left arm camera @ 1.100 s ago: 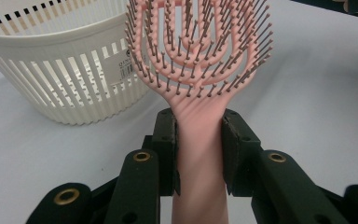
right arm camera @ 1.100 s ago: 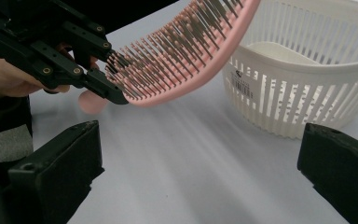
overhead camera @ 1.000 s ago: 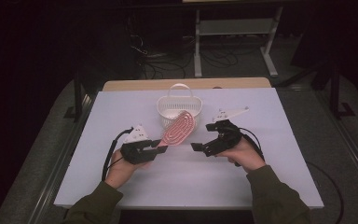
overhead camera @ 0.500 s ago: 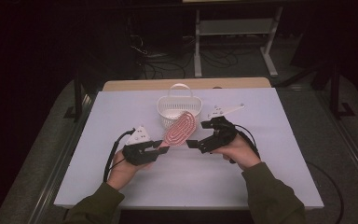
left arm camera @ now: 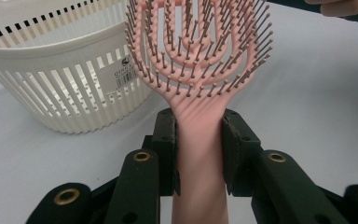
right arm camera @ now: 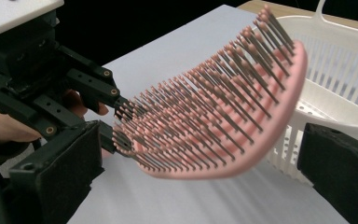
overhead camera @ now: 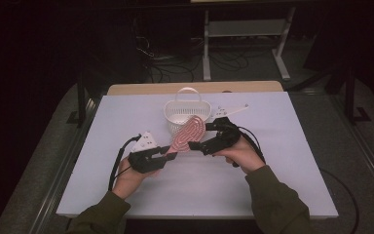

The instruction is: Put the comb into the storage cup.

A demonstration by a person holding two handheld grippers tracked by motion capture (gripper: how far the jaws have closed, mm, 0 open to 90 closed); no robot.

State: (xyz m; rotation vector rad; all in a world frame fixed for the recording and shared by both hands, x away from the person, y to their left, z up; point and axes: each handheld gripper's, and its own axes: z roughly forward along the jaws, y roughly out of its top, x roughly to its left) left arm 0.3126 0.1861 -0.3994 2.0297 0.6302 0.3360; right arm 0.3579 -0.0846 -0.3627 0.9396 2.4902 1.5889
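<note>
A pink hairbrush (overhead camera: pixel 187 135) is held tilted above the white table, its bristled head up by the white slotted basket (overhead camera: pixel 187 109). My left gripper (overhead camera: pixel 168 153) is shut on the brush handle; in the left gripper view both pads (left arm camera: pixel 165 149) press the handle of the brush (left arm camera: pixel 200 60) with the basket (left arm camera: pixel 60 79) behind. My right gripper (overhead camera: pixel 199 139) is open at the brush head. In the right gripper view its jaws stand wide on either side of the brush head (right arm camera: pixel 223 116), apart from it. The left gripper (right arm camera: pixel 98 93) shows beyond, the basket (right arm camera: pixel 345 79) to the right.
The white table top (overhead camera: pixel 282 161) has bare room to the right and front of the hands. A wooden strip (overhead camera: pixel 195 87) runs along its far edge. Cables and a metal stand (overhead camera: pixel 243 44) lie on the dark floor behind.
My right gripper has shifted left toward the brush, so its open jaws now straddle the head. The left gripper and the brush have stayed put.
</note>
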